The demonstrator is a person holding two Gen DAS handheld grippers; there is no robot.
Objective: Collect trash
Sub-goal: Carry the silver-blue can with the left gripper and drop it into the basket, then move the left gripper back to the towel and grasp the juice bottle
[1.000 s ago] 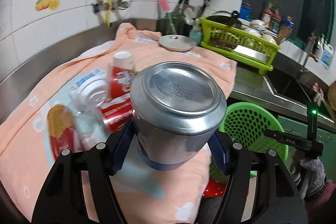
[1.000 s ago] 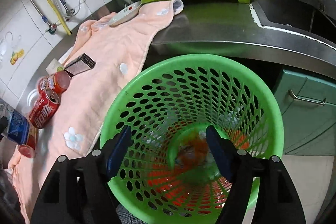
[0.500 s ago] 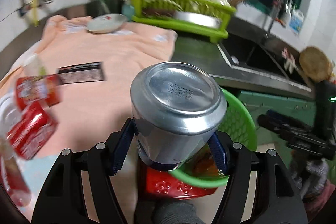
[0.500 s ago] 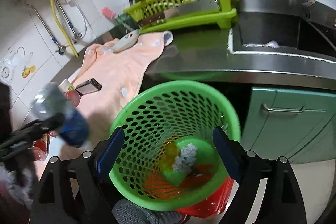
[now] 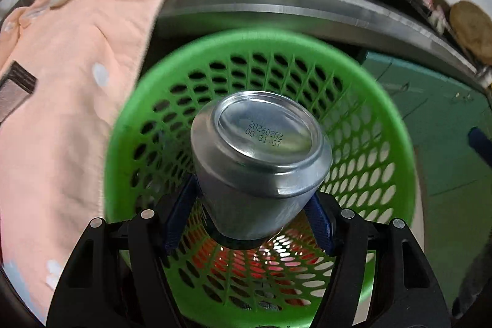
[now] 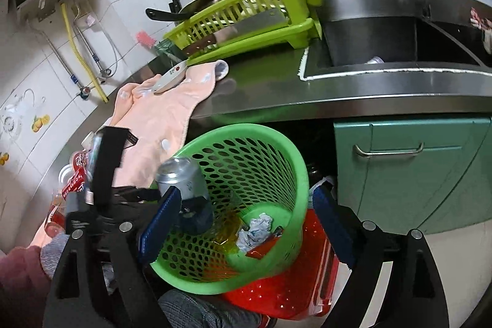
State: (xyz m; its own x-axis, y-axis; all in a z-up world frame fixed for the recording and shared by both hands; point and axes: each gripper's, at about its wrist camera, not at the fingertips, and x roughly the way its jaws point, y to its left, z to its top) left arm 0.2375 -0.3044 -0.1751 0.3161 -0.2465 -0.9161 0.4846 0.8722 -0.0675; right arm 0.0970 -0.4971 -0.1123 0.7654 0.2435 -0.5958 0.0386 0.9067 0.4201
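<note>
**Can over the basket, more trash waiting on the counter**

The silver can (image 5: 261, 162) sits clamped between my left jaws, its blue pads pressing on both sides of the body. It points bottom-first toward my left camera, so I see the domed, unpainted base with a printed date code; the wall is plain brushed metal with a dark band at the far end, and one edge of the base rim looks slightly dented. From my right camera the can (image 6: 184, 183) hangs just inside the rim of the green basket (image 6: 276, 143), above what already lies at the bottom: a crumpled white paper (image 6: 255, 228) and some yellowish wrapper beside it.

So I judge the job partly done. Some trash is in, this can is held over the opening but not yet let go, and more is left: red cans and bottles (image 6: 72, 183) lie at the near end of the counter (image 6: 338, 88) by the peach towel (image 6: 160, 116).

My left gripper (image 5: 252, 223) grips the can. My right gripper (image 6: 243, 220) has its jaws wide apart with nothing pressed between them, the basket only seen beyond.
</note>
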